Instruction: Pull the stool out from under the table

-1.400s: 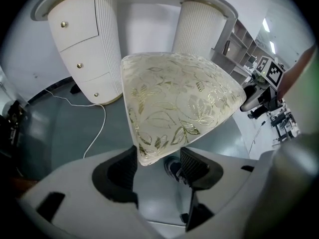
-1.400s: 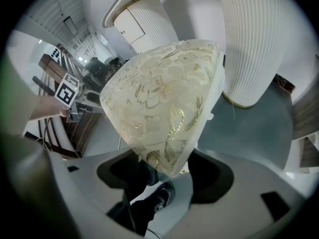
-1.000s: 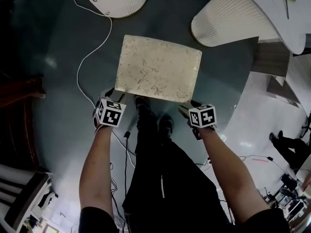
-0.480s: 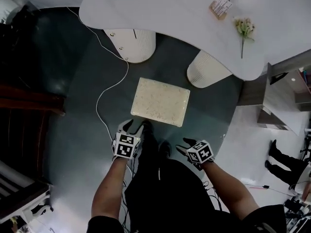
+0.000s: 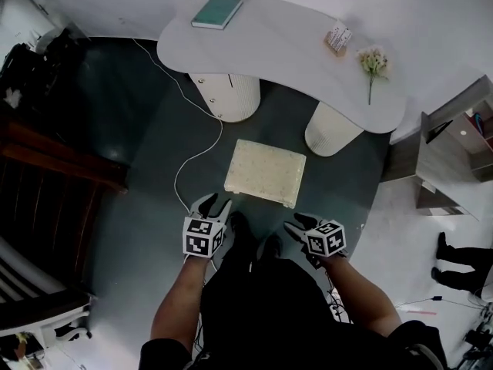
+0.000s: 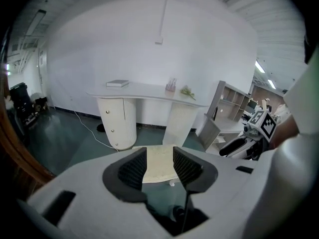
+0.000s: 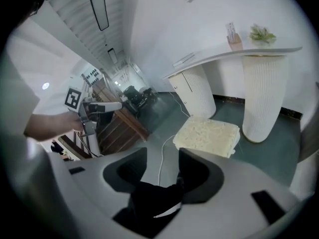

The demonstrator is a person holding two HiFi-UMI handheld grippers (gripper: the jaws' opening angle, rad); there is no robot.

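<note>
Left gripper (image 5: 213,203) holds nothing: jaws apart, have just been closing, nothing between them. Stool (image 5: 265,172) has a cream rectangular padded top with a faint mottled pattern. It stands on the dark green floor (image 5: 154,153), clear of the white table (image 5: 277,41) and near the person's feet. Right gripper (image 5: 297,220) is likewise empty, jaws apart, just been closing.
</note>
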